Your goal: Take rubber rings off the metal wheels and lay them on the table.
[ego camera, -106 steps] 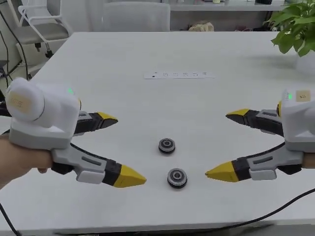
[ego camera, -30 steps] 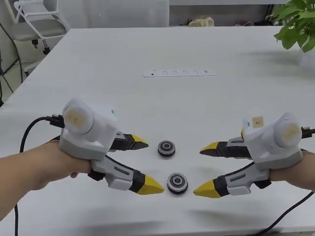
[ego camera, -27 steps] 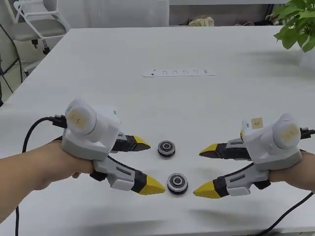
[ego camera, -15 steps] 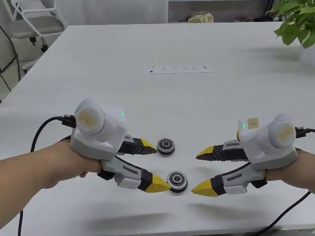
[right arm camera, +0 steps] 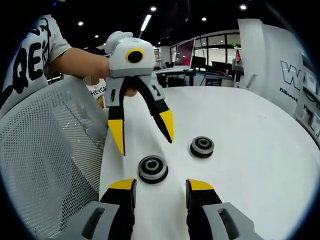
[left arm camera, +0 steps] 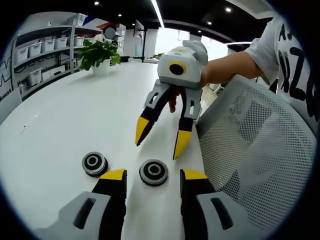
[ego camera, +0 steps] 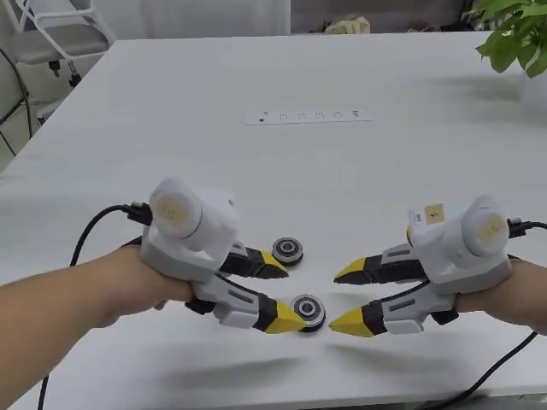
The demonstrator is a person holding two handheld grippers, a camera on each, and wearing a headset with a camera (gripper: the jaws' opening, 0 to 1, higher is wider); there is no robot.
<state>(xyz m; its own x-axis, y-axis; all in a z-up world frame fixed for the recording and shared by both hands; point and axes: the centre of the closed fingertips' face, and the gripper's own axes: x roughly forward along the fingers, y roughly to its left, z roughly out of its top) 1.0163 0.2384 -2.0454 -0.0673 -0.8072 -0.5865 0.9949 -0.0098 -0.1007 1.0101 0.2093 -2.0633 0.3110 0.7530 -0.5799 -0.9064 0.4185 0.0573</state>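
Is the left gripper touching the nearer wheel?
Apart. In the left gripper view the nearer wheel lies between the open jaws of the left gripper, with bare table showing between the wheel and each jaw.

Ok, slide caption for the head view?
Both open, the left tool and right tool flank the near wheel; a second wheel lies behind on the table.
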